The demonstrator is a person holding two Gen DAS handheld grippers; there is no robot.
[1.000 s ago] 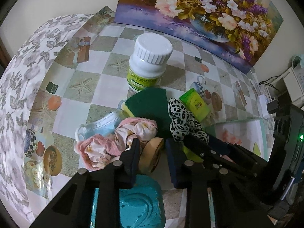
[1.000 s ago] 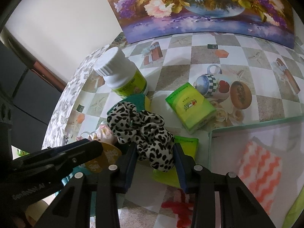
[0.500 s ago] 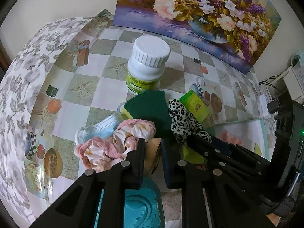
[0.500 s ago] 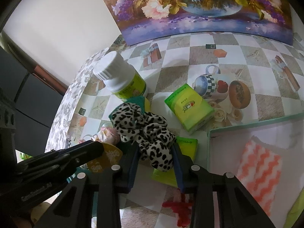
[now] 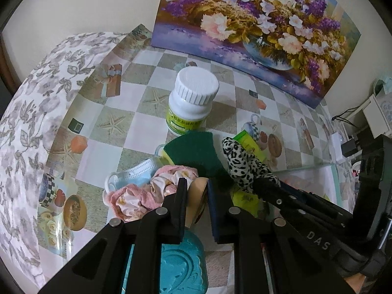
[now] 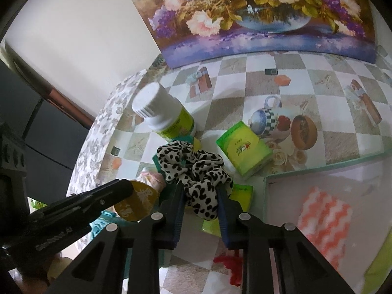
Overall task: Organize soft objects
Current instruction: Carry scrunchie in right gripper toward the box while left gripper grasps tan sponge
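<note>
R gripper (image 6: 199, 191): jaws closed in on the leopard-print scrunchie (image 6: 196, 169), pads pressing it from both sides; most of the scrunchie bulges out ahead of the fingertips. It sits at the right end of the pile, over the green sponge (image 5: 196, 150), just near of the green box (image 6: 245, 155).

L gripper (image 5: 197, 191): jaws narrowly apart, a round tan disc (image 5: 198, 191) between the pads; cannot tell if the pads actually bear on it. From R wrist view the disc (image 6: 137, 202) shows yellow w/ print, at the L fingertip.

Pile, left to right: blue face mask (image 5: 132, 175), pink floral cloth (image 5: 147, 191) touching the L gripper's left finger, sponge, scrunchie. White bottle w/ yellow-green label (image 5: 189, 100) upright, just beyond the sponge. Teal embossed item (image 5: 181, 267) under the L gripper, near edge.

Right side: shallow tray w/ pale green rim (image 6: 267, 178), an orange-and-white zigzag cloth (image 6: 323, 218) lying in it. Flat green packet (image 6: 240, 193) just left of the tray, partly under the scrunchie. Red tassel-like item (image 6: 230, 264) near the R gripper's base; identity unclear.

Surface: checkered tablecloth (image 5: 147, 127). Flower painting (image 5: 257, 29) leans at the far wall.
</note>
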